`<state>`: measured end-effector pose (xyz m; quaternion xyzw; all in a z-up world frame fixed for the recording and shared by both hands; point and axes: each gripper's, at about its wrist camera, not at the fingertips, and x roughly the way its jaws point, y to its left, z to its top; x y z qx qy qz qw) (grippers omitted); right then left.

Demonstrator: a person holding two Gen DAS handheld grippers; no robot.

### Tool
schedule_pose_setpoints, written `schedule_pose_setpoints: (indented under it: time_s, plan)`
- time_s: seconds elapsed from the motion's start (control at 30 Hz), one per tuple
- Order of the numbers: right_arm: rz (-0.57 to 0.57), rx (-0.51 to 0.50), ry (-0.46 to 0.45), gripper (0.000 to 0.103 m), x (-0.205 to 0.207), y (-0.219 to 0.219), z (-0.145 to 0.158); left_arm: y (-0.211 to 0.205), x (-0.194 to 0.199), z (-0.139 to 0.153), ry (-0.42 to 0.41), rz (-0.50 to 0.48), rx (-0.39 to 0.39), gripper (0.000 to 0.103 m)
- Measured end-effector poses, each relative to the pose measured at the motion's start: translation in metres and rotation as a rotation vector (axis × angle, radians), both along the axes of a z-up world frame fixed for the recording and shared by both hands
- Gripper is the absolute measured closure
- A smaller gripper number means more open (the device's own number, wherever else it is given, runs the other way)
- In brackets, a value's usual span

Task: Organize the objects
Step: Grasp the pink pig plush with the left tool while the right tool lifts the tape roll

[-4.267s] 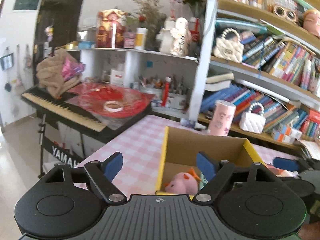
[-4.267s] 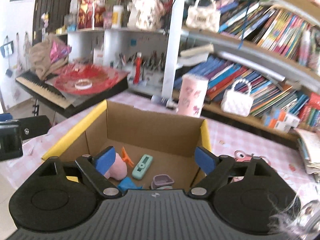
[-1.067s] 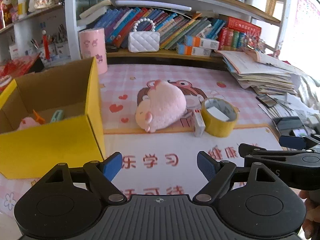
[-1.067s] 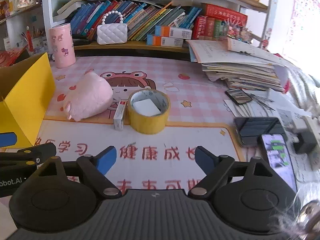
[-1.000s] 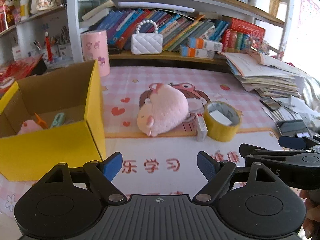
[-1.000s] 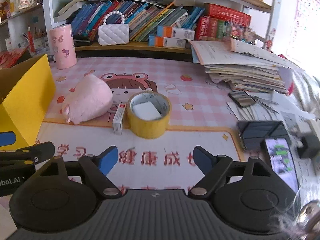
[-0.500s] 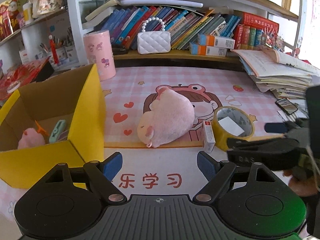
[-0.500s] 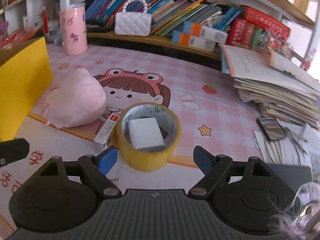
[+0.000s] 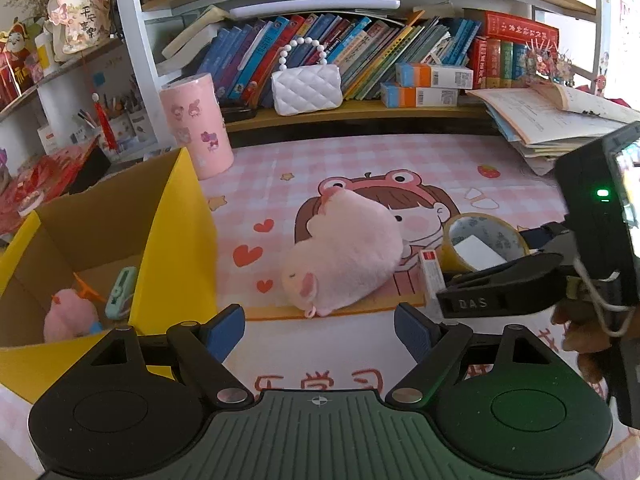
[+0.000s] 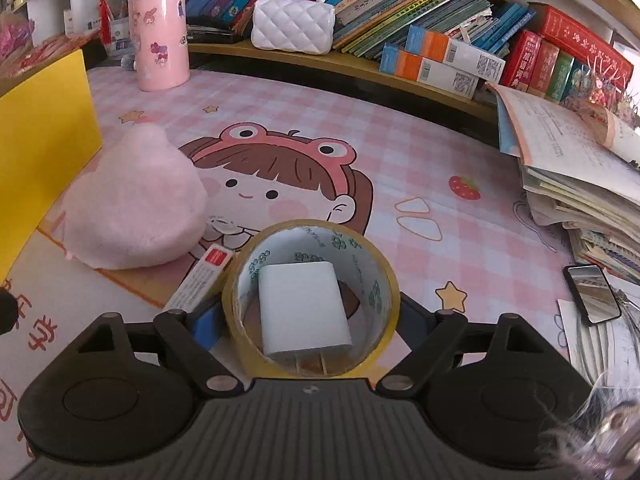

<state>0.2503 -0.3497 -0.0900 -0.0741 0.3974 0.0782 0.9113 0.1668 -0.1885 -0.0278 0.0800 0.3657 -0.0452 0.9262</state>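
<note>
A yellow tape roll (image 10: 248,350) lies flat on the pink cartoon mat, with a white charger (image 10: 300,308) inside its ring. My right gripper (image 10: 308,316) straddles the roll, open, its pads close beside the roll's sides. A small red-and-white box (image 10: 200,276) lies against the roll's left, next to a pink plush (image 10: 136,208). In the left wrist view, my left gripper (image 9: 320,328) hangs open and empty just short of the plush (image 9: 344,256). To its left stands the yellow cardboard box (image 9: 180,264), holding a small pink toy (image 9: 68,316). At the right, my right gripper (image 9: 484,268) flanks the tape roll (image 9: 452,254).
A pink tin (image 9: 196,124) and a white quilted purse (image 9: 306,88) stand at the back by the bookshelf. A stack of papers and books (image 10: 580,168) and a phone (image 10: 592,294) crowd the table's right side. A hand (image 9: 580,344) holds the right gripper.
My right gripper has moved forward and down until its fingers flank the tape roll. The left gripper has drifted a little closer to the plush. Both stay open.
</note>
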Motion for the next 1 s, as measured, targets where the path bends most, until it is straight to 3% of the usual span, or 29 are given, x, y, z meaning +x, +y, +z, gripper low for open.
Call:
schedule_pose_setpoints:
  time_s: [0.33,0.57,0.7,0.8,0.87,0.9,1.0]
  plan:
    - [-0.081,0.084,-0.162,0.02,-0.035,-0.026,0.049,-0.014,0.045,-0.015,0.011,0.006,0.0,0.019]
    - [-0.18,0.119,-0.165,0.02,-0.066,-0.038,0.066,-0.044,0.078,-0.045,0.007,-0.052,0.152,0.019]
    - [-0.201,0.13,-0.159,0.02,-0.081,-0.04,0.07,-0.05,0.087,-0.054,-0.014,-0.052,0.199,0.019]
    - [-0.205,0.123,-0.156,0.02,-0.089,-0.038,0.072,-0.051,0.092,-0.061,-0.029,-0.067,0.23,0.025]
    - [-0.207,0.114,-0.154,0.02,-0.093,-0.035,0.072,-0.049,0.091,-0.062,-0.055,-0.079,0.244,0.041]
    - [-0.208,0.111,-0.155,0.02,-0.095,-0.034,0.072,-0.048,0.09,-0.061,-0.058,-0.083,0.254,0.043]
    - [-0.211,0.106,-0.165,0.02,-0.1,-0.032,0.074,-0.037,0.082,-0.048,-0.054,-0.089,0.16,0.047]
